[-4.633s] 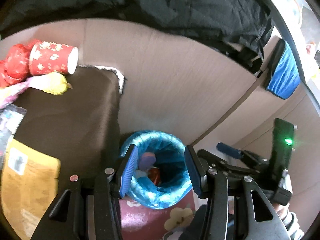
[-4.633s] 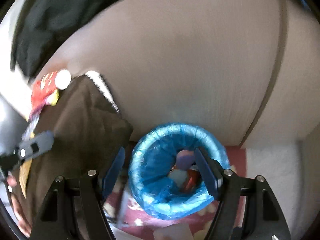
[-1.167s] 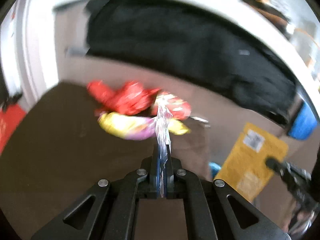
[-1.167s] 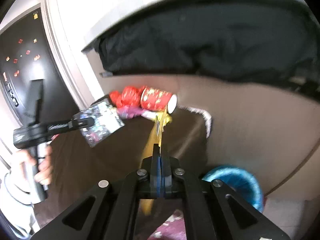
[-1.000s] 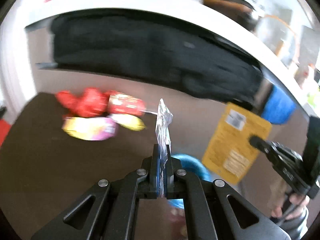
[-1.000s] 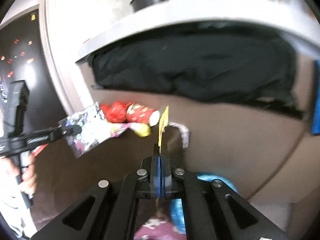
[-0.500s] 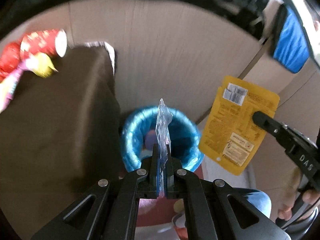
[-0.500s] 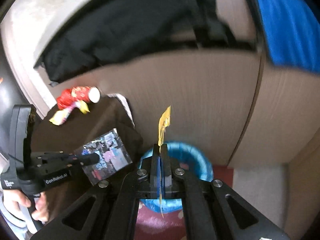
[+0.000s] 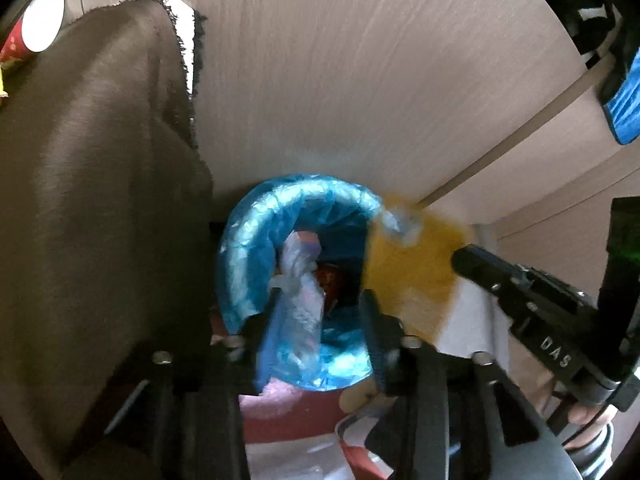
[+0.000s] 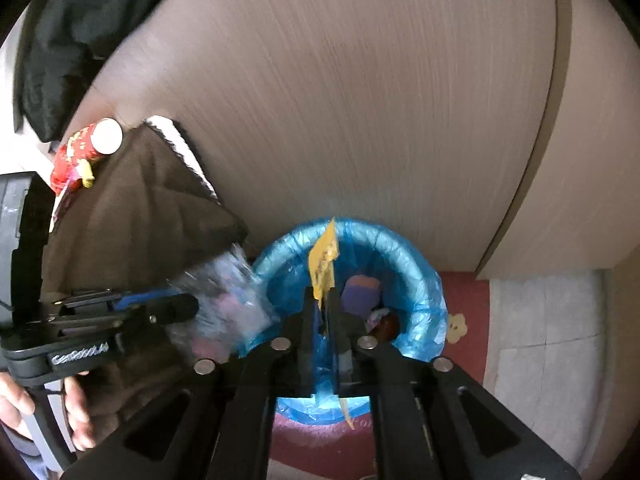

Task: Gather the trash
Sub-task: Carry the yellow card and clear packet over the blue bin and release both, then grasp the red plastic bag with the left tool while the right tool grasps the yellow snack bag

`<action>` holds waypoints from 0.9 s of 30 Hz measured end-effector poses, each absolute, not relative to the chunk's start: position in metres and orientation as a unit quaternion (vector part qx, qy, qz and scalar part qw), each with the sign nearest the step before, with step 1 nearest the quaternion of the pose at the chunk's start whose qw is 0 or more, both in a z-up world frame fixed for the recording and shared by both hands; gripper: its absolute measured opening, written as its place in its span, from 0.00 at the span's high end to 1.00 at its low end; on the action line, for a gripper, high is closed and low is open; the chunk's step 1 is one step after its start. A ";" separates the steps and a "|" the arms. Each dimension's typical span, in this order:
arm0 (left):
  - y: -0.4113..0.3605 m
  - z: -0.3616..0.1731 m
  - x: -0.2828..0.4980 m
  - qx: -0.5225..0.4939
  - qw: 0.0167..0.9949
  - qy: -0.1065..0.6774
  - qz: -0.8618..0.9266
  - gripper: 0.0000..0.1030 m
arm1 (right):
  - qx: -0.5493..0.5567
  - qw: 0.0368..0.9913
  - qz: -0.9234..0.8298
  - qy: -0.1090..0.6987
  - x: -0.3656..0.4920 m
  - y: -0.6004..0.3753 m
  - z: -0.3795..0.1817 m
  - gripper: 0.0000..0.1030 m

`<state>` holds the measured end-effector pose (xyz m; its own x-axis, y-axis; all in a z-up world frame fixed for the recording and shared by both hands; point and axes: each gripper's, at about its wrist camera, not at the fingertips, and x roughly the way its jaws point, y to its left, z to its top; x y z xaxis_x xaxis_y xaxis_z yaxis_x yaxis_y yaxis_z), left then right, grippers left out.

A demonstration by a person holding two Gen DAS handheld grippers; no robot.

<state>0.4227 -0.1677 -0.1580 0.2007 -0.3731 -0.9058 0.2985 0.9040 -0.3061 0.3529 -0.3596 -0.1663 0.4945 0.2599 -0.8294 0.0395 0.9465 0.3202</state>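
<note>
Above the blue-lined bin (image 10: 424,280), the right claw (image 10: 325,312) pinches a yellow packet (image 10: 325,264); the left claw (image 9: 316,320), spread, seemingly drops a clear wrapper (image 9: 300,300).

Both wrist views look steeply down, close above the shared blue-lined bin (image 9: 256,248) (image 10: 416,268).

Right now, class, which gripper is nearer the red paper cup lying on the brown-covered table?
Left. The left gripper sits at the brown cloth's edge, on the red paper cup's side of the blue-lined bin; the right gripper is over the bin's middle, farther away.
</note>
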 end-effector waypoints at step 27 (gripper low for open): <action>0.046 -0.010 0.392 -0.091 0.886 0.449 -0.068 0.60 | -0.032 0.904 0.162 0.394 0.359 -0.206 -0.029 0.77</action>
